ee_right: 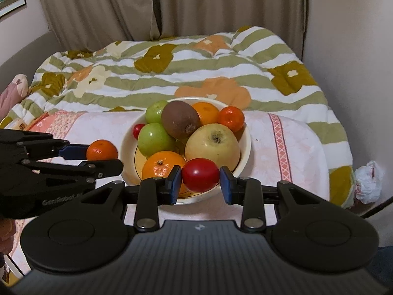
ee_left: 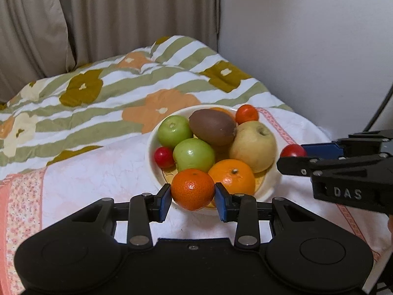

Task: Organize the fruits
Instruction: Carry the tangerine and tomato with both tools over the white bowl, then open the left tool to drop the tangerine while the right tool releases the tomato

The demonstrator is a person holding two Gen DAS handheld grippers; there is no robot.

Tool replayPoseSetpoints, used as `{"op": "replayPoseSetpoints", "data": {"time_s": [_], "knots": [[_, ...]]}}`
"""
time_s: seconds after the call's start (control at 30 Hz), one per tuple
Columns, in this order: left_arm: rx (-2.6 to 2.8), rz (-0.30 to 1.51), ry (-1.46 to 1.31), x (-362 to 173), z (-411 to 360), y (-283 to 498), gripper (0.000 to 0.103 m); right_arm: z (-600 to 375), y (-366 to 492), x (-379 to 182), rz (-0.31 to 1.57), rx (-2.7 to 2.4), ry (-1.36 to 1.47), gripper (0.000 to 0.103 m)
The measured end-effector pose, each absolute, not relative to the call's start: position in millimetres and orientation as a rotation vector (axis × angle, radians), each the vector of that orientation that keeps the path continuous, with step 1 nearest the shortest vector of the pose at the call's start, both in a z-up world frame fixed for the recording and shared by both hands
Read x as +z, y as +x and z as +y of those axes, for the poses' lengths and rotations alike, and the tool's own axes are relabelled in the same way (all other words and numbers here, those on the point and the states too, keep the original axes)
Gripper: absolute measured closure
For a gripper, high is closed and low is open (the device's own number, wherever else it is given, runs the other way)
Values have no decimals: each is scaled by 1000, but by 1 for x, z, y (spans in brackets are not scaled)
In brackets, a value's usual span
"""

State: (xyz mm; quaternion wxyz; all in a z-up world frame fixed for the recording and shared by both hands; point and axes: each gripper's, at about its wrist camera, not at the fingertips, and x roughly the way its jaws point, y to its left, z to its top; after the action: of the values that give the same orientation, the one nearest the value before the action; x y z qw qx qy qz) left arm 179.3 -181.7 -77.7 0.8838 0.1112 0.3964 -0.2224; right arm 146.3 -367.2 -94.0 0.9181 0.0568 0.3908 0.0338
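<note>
A cream bowl [ee_left: 151,147] on the pink cloth holds two green apples [ee_left: 194,154], a brown kiwi [ee_left: 212,127], a yellow apple [ee_left: 254,146], an orange [ee_left: 232,175], a small tangerine [ee_left: 246,113] and a small red fruit [ee_left: 164,156]. My left gripper [ee_left: 192,198] is shut on a tangerine [ee_left: 192,188] at the bowl's near rim; it also shows in the right wrist view [ee_right: 102,150]. My right gripper [ee_right: 201,184] is shut on a red tomato [ee_right: 200,175] at the bowl's [ee_right: 245,147] near right rim; the tomato shows in the left wrist view [ee_left: 292,150].
The bowl stands on a pink-bordered cloth [ee_left: 98,179] over a bed. A green striped floral quilt [ee_left: 122,88] lies behind it. Beige curtains [ee_right: 172,5] and a white wall [ee_left: 307,36] are beyond. A crumpled white bag [ee_right: 368,182] lies at the right.
</note>
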Motion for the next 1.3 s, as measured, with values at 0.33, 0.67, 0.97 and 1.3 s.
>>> {"op": "replayPoseSetpoints", "data": {"time_s": [0.33,0.67,0.97,1.3], "knots": [[-430,874,227,-94,-195,199,61,-374,162,-111,848,116,117,54],[-394,829,209,-87,-185,195,11,-380,158,-112,859,101,124,54],[-349,828,164,-73,-163,168,9,-375,158,-110,861,119,116,54],[-309,840,152,-73,-157,155,9,-365,166,-112,867,168,86,54]]}}
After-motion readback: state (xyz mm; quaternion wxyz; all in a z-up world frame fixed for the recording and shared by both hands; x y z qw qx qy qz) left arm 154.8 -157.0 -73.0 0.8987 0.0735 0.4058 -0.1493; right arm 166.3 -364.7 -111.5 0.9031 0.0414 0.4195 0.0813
